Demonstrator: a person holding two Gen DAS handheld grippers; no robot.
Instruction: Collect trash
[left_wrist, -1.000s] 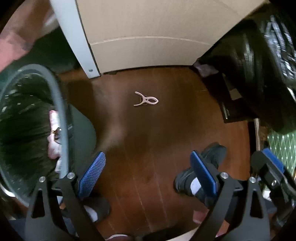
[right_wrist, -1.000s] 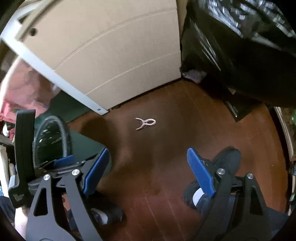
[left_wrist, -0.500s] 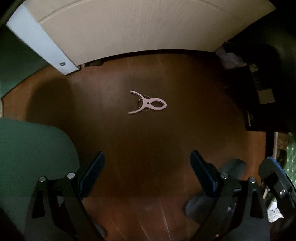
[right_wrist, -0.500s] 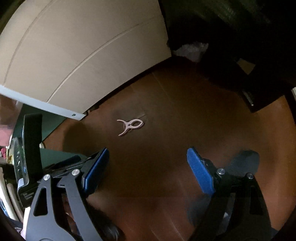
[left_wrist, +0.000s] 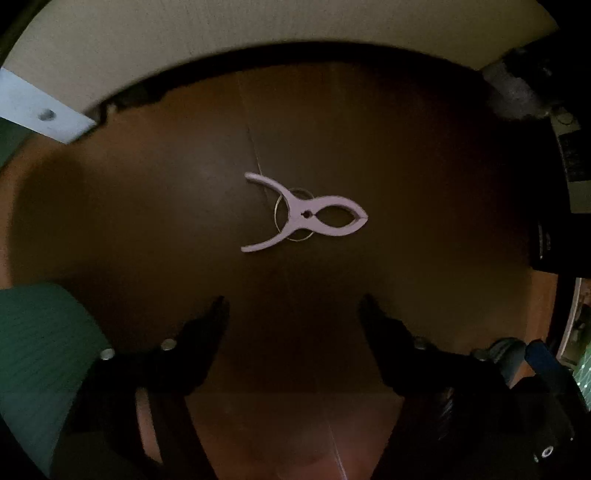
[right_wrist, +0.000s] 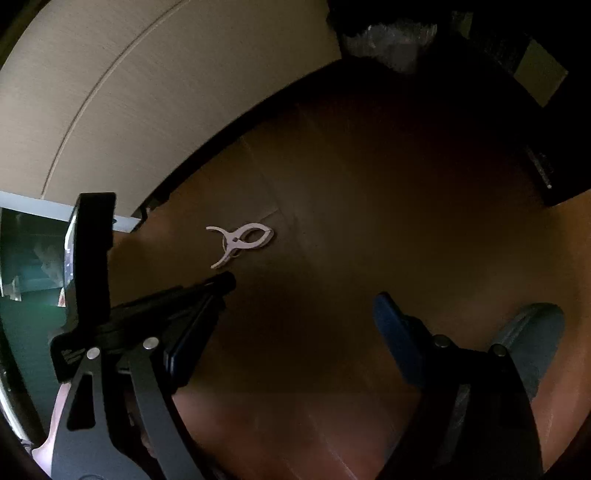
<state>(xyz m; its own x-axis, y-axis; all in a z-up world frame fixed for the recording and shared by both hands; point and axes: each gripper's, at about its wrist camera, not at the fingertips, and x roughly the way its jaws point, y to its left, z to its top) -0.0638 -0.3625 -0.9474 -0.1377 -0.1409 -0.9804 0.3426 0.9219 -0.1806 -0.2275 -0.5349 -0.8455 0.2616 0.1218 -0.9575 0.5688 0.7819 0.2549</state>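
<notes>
Left claw (left_wrist: 293, 306): low over the floor, jaws closing with nothing between them (the clip lies just beyond the tips).
Right claw (right_wrist: 303, 291): spread wide, empty, off to the side.
Clothes clip (left_wrist: 304, 216): flat on the dark wooden floor (left_wrist: 147, 206), handles splayed left, nose right, near the pale cabinet (left_wrist: 258, 29).
Grip advice: reach slightly further forward, straddle the clip's narrow body at the pivot, then pinch.

Pale clothespin (right_wrist: 242, 242) lies on dark floor (right_wrist: 369, 221) beyond the right tool (right_wrist: 295, 314).
</notes>
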